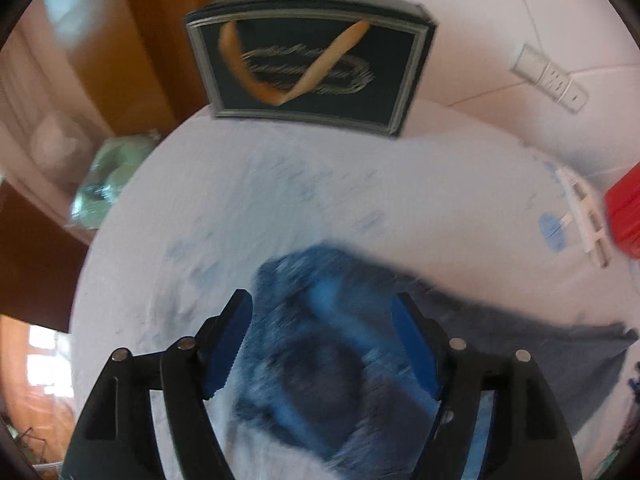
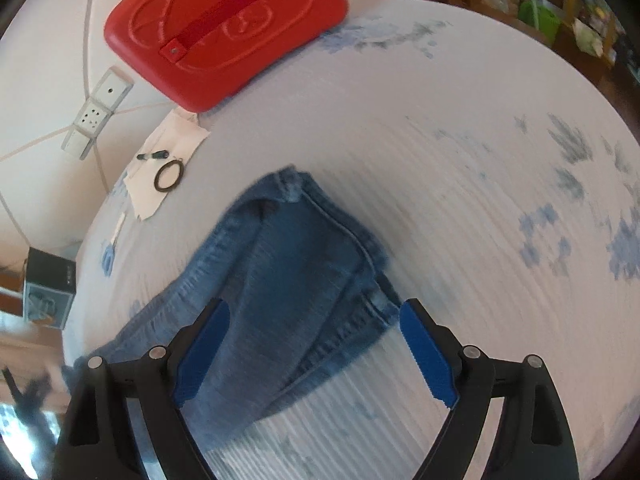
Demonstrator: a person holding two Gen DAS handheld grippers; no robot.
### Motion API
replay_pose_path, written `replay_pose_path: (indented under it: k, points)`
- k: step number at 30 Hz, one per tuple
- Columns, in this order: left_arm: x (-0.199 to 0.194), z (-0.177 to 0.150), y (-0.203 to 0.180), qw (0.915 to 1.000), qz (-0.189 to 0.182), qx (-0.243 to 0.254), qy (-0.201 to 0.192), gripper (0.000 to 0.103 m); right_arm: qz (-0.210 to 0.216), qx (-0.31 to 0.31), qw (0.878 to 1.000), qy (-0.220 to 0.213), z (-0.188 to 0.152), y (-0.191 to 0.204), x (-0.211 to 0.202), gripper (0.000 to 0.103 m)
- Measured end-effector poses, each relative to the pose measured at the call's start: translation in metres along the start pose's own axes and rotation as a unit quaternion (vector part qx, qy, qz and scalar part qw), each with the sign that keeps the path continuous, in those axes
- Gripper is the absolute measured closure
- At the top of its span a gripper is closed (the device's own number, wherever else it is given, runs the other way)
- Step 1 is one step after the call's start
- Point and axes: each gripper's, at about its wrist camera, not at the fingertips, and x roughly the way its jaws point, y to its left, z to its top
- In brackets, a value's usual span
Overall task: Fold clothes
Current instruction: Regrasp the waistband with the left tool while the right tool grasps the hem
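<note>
Below both spread claws [image 1: 322, 304] [image 2: 314, 312] lie crumpled jeans [image 2: 288, 280].

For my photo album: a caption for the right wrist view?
Open right gripper hovering over folded jeans on a bed, red bag behind.

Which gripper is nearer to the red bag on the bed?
Right, probably. The right gripper faces the red bag straight ahead, beyond the jeans. For the left gripper, the bag sits far off at its right edge.
</note>
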Motion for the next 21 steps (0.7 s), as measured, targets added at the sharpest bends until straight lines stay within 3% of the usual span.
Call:
replay_pose_path:
  k: [2, 10, 14, 16, 17, 18, 21]
  points:
    - [0.003, -0.019, 0.011, 0.9998, 0.019, -0.001, 0.002, 0.031, 0.000, 0.010, 1.000, 0.000, -0.004, -0.008, 0.000, 0.015]
    - [0.040, -0.074, 0.034, 0.9980, 0.004, -0.054, 0.032, 0.031, -0.001, 0.057, 0.998, 0.009, -0.010, -0.024, 0.020, 0.012]
    - [0.059, -0.081, 0.028, 0.9976, 0.021, -0.053, 0.040, 0.030, -0.022, 0.042, 0.999, 0.013, -0.012, -0.012, 0.036, 0.012]
    - [0.068, -0.083, 0.027, 0.9956, 0.045, -0.069, 0.044, 0.014, -0.046, 0.016, 0.999, 0.010, -0.012, 0.001, 0.044, 0.010]
    - [0.072, -0.085, 0.027, 0.9944, 0.057, -0.078, 0.044, 0.000, -0.057, 0.003, 0.998, 0.009, -0.013, 0.007, 0.047, 0.011]
    - [0.074, -0.087, 0.030, 0.9931, 0.062, -0.090, 0.042, 0.000, -0.069, -0.010, 0.998, 0.008, -0.013, 0.014, 0.051, 0.013]
    - [0.078, -0.092, 0.042, 0.9902, 0.024, -0.131, 0.041, 0.000, -0.104, -0.049, 0.993, 0.003, -0.014, 0.033, 0.062, 0.023]
